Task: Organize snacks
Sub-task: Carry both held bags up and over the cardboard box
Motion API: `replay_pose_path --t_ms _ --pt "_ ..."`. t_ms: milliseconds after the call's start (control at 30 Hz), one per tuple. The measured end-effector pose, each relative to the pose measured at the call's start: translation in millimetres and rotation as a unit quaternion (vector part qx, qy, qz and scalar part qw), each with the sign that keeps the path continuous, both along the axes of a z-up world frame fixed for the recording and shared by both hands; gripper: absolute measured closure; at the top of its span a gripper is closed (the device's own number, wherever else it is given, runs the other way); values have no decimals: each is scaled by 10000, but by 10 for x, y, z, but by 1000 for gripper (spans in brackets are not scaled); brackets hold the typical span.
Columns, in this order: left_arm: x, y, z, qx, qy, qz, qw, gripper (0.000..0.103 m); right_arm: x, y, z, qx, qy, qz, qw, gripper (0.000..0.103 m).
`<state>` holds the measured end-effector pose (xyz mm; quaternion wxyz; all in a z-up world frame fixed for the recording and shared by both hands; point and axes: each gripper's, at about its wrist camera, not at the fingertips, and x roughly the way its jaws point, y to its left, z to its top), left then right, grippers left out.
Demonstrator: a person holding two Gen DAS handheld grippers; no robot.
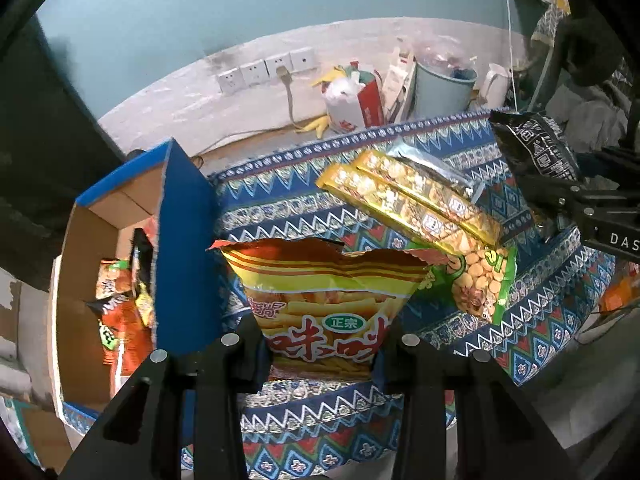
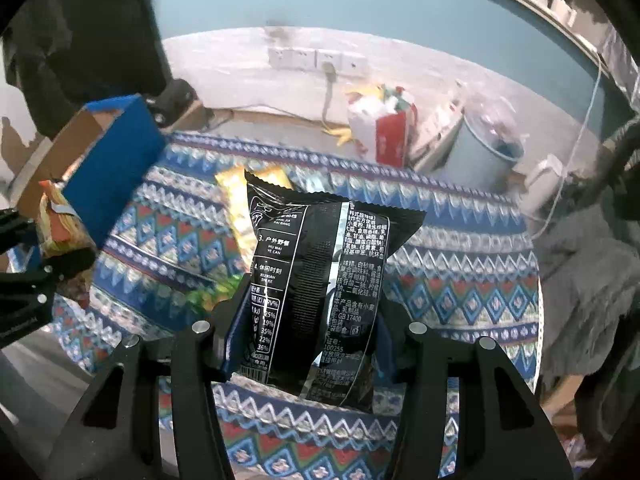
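the left tongs pinch the lower part of an orange and yellow snack bag, holding it upright above the patterned cloth that covers the counter, just right of the blue cardboard box. inside that box lie several orange snack packs. the right tongs pinch a black snack bag near its bottom, printed back side toward the camera, raised over the same cloth. on the cloth between the two lie two long gold biscuit packs side by side, resting partly on a green nut bag, with a silver wrapper touching their far edge. beyond the counter, on the floor by the wall, stand a white and red bag, a pale blue bin and a white kettle, under a row of wall sockets.
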<state>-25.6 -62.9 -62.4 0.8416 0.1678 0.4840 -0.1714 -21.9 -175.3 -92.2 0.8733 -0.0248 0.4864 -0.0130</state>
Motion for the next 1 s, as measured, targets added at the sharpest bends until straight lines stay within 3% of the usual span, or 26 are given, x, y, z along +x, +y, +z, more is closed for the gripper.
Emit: replay_pose_path --t_ms 467,1000 --pt "39 431 310 -319 -261 277 9988 64 196 597 336 203 -367 583 9974 52" --pt "242 1292 462 -590 -478 1029 9918 64 561 1374 372 168 -293 1133 9930 52"
